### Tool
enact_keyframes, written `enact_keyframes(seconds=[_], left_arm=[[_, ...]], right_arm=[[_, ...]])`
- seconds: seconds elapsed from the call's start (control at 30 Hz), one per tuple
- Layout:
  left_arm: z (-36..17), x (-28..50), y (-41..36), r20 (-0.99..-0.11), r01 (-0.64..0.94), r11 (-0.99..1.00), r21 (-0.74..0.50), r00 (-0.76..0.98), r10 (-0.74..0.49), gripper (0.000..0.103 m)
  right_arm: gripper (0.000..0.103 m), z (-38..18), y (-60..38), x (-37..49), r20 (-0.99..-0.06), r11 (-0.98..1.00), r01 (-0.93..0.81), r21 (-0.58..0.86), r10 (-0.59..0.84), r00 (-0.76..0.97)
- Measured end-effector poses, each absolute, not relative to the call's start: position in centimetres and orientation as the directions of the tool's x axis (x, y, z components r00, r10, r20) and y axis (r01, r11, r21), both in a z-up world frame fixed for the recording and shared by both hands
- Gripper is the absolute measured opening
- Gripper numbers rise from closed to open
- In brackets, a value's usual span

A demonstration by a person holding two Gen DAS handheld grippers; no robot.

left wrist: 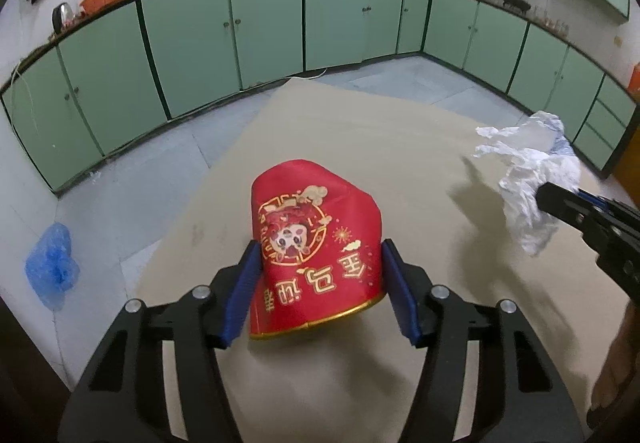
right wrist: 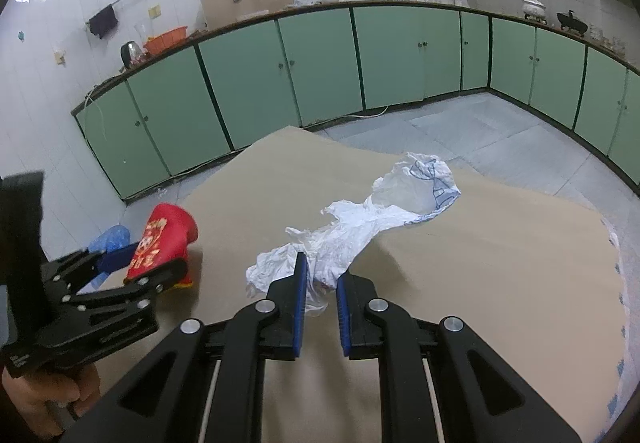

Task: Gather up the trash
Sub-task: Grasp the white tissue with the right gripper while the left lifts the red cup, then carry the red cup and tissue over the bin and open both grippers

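Observation:
A crushed red paper cup [left wrist: 316, 243] with gold print lies tilted between the blue pads of my left gripper [left wrist: 320, 249], which press on both its sides over the beige tabletop [left wrist: 360, 131]. The right wrist view has the same cup [right wrist: 164, 239] in the left gripper [right wrist: 156, 259] at the table's left edge. My right gripper [right wrist: 322, 271] is shut on one end of a crumpled white plastic wrapper [right wrist: 360, 219], which stretches away above the table. From the left wrist view the wrapper [left wrist: 528, 171] hangs from the right gripper [left wrist: 556, 203].
A blue plastic bag [left wrist: 50, 263] lies on the tiled floor left of the table. Green cabinets [left wrist: 264, 27] run along the walls under a counter with a kettle and an orange basin. A hand [right wrist: 40, 403] holds the left gripper's grip.

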State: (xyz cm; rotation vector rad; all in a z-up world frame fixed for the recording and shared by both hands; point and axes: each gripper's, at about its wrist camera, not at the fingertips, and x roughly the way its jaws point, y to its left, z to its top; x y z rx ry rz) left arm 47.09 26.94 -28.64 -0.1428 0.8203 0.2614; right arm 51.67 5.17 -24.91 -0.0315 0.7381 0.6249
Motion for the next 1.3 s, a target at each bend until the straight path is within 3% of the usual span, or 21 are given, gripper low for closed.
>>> enact_keyframes(seconds=[0.4,0.87,1.3], left_arm=[[-21.9,39.6,20.5,-0.649,-0.178,0.981,-0.084,0.757,0.081,0.057],[-17.9,33.1,10.0,-0.606,-0.022,0.994,-0.105,0.794,-0.046,0.057],[-18.1,27.6,-4.2,-0.612,0.232,0.968,-0.1,0.753,-0.244,0.057]], right_arm=[[0.014,-20.4,0.7,47.3,-0.587,0.833,-0.513,0.21,0.526,0.615],[0.014,-15.5,-10.5,34.8,-0.544,0.895,-0.41,0.174,0.434,0.718],[0.013,-17.2,-23.1,25.1,-0.594,0.968,-0.194,0.159,0.251,0.764]])
